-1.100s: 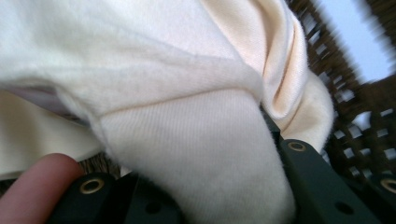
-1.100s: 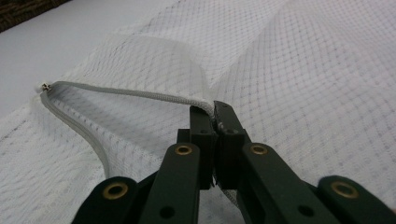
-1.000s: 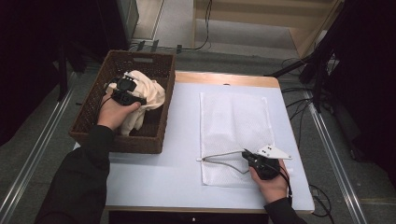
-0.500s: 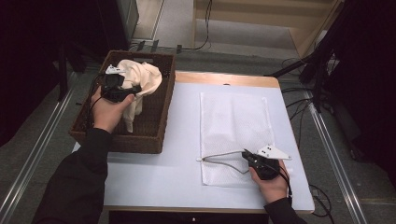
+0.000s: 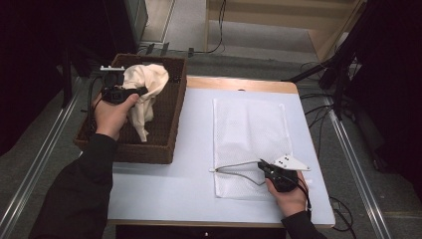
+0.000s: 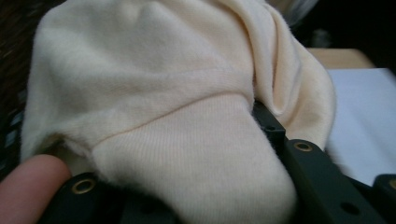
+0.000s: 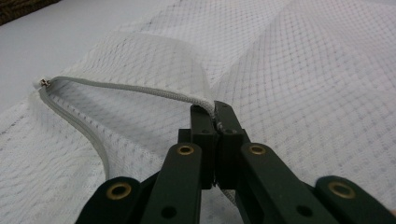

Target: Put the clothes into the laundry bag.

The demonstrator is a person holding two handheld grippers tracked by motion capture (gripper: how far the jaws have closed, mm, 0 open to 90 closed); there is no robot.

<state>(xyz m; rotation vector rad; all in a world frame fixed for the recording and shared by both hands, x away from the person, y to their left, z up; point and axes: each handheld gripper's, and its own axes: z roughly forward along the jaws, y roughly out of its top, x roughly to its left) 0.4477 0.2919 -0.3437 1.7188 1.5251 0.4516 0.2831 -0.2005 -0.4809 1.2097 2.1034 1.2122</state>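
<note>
A cream garment (image 5: 149, 82) hangs bunched above a brown wicker basket (image 5: 166, 134) at the table's left, its tail trailing down into the basket. My left gripper (image 5: 142, 91) is shut on it. In the left gripper view the cloth (image 6: 154, 93) fills the gap between the jaws, which have just been opening a little. A white mesh laundry bag (image 5: 249, 124) lies flat on the right half of the table. My right gripper (image 5: 261, 163) is shut on its grey zipper edge (image 7: 140, 91), holding the mouth lifted open in the right gripper view (image 7: 215, 109).
The white table (image 5: 164, 184) has bare room between basket and bag. Cables (image 5: 318, 107) and a dark stand (image 5: 343, 64) lie off the right edge. Metal rails (image 5: 45, 159) run along the floor at the left.
My left hand has raised the cream garment out of the basket and carried it toward the far end. The right hand and the bag have stayed put.
</note>
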